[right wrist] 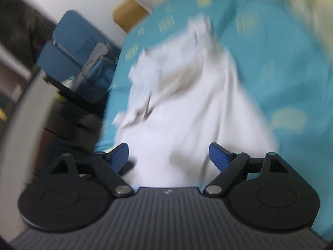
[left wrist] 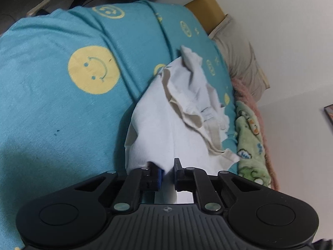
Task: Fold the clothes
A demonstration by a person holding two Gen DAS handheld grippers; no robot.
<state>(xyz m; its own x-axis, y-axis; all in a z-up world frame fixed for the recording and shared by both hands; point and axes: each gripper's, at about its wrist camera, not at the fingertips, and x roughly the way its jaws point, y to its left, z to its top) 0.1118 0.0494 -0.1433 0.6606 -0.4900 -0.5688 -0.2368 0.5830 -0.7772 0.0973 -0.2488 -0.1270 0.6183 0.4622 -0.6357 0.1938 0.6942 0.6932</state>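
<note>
The left wrist view is sharp; the right wrist view is smeared by blur, so most detail comes from the former.

Taking the white garment (left wrist: 177,112) as the landmark and moving left to right in the left wrist view: to its left spreads the teal bedsheet (left wrist: 52,104), with one large yellow smiley face (left wrist: 93,70) printed on it and a second, outlined one further back near the top edge. The garment itself lies crumpled on the sheet, its beige lining folded outward in ruffles. At its near edge the left gripper (left wrist: 167,174) is clamped on a fold of the white cloth (the fabric runs down between the two fingers). To the right of the garment lie a green patterned blanket (left wrist: 249,141), a pink fuzzy one (left wrist: 247,95) beside it, and behind these a beige pillow (left wrist: 237,52) against the wall.

The right wrist view alone shows what stands to the left of the garment (right wrist: 187,104) beyond the bed: a blue chair (right wrist: 70,45) and dark furniture, too blurred to tell apart. Here the right gripper (right wrist: 168,156) stands wide apart over the near end of the cloth, its two blue pads (right wrist: 218,156) clear of it, grasping nothing.

No containers are visible.
</note>
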